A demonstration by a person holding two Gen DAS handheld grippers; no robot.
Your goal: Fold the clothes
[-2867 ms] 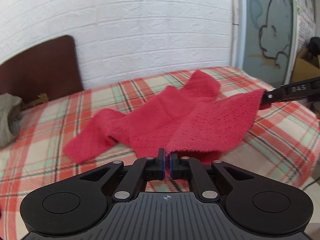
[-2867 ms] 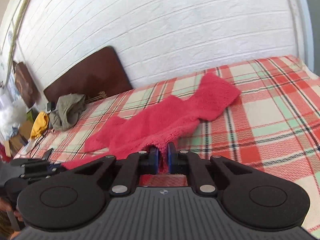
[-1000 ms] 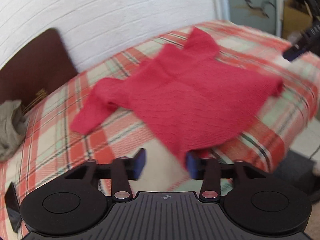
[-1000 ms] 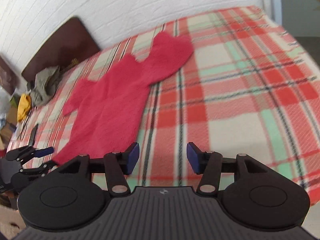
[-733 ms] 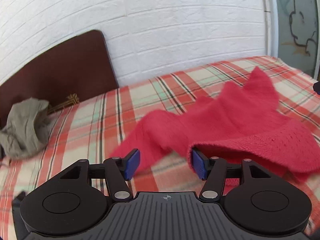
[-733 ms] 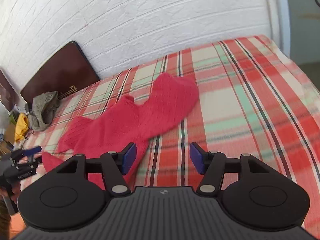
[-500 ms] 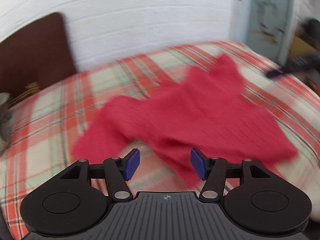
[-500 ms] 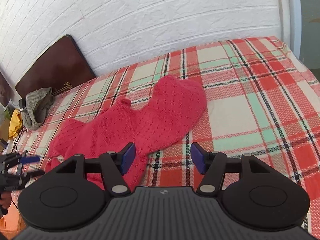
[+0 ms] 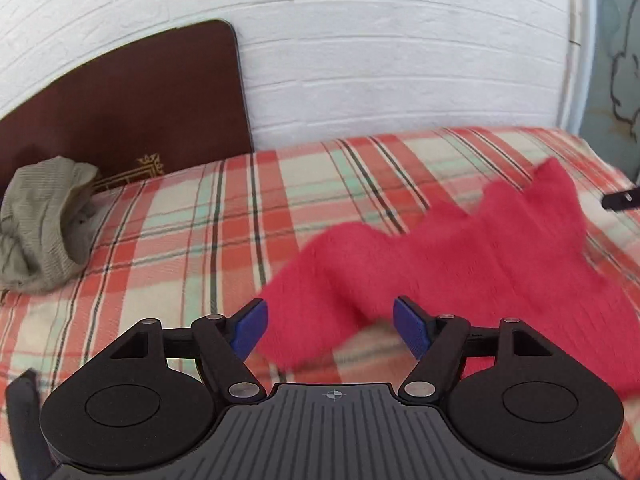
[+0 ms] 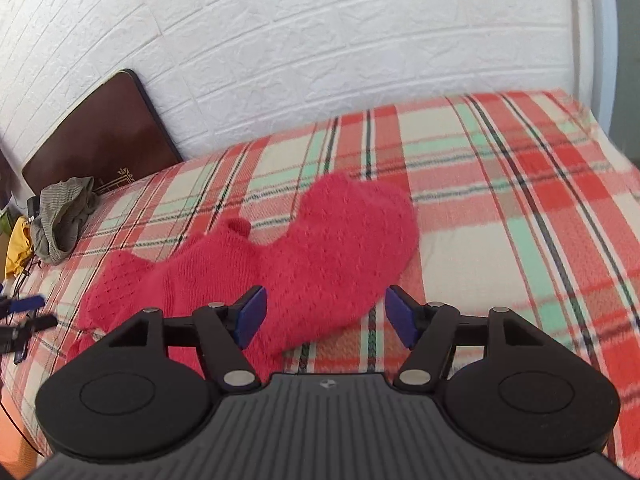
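A red knitted sweater (image 9: 460, 264) lies spread on the plaid bed cover (image 9: 192, 232). My left gripper (image 9: 331, 330) hovers over the end of one sleeve, its jaws wide and still opening, the blue pads clear of the cloth. In the right wrist view the same sweater (image 10: 304, 256) runs from the middle toward the left. My right gripper (image 10: 325, 316) hangs above the other sleeve, its jaws also opening, and grips nothing. The left gripper (image 10: 24, 316) shows at the left edge of that view, and a black tip of the right gripper (image 9: 622, 200) pokes in at the right edge of the left wrist view.
A crumpled grey-green garment (image 9: 40, 232) lies at the head of the bed by a brown headboard (image 9: 132, 112). A white brick wall (image 9: 380, 52) backs the bed. A yellow item (image 10: 16, 248) sits beside the bed at the left. The bed's right edge (image 10: 608, 148) drops off.
Both grippers let go of the sweater's hem, which now lies flat on the bed. Both have opened wider and swung toward the sleeves, the left one toward the headboard side.
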